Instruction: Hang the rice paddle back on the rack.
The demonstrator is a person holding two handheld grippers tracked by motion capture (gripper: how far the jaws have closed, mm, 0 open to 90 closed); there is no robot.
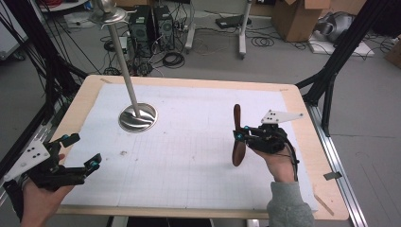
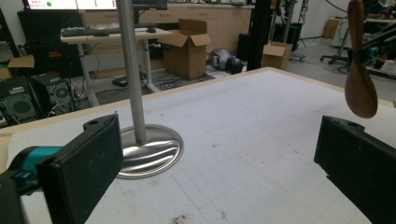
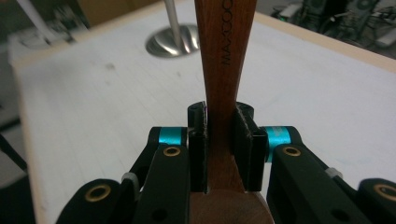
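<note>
The right gripper view reads lettering on the wooden spoon [image 3: 224, 93] handle — the high view gives its whole length, held upright above the table [image 1: 198, 90] with the bowl end down. The right hand-held gripper [image 1: 242, 133] points left, pinching the spoon at its neck. The left hand-held gripper [image 1: 83, 150] rests at the near left edge, spread wide on nothing — the metal stand [image 2: 140, 149] lies ahead.

A grey floor [image 1: 283, 66] lies beyond the table [image 1: 302, 123], strewn with cables [image 1: 172, 59]. Cardboard boxes [image 1: 295, 16] stand at the far right, computer towers [image 1: 151, 26] at the back. A desk [image 2: 112, 35] and black frame posts [image 1: 340, 52] stand around.
</note>
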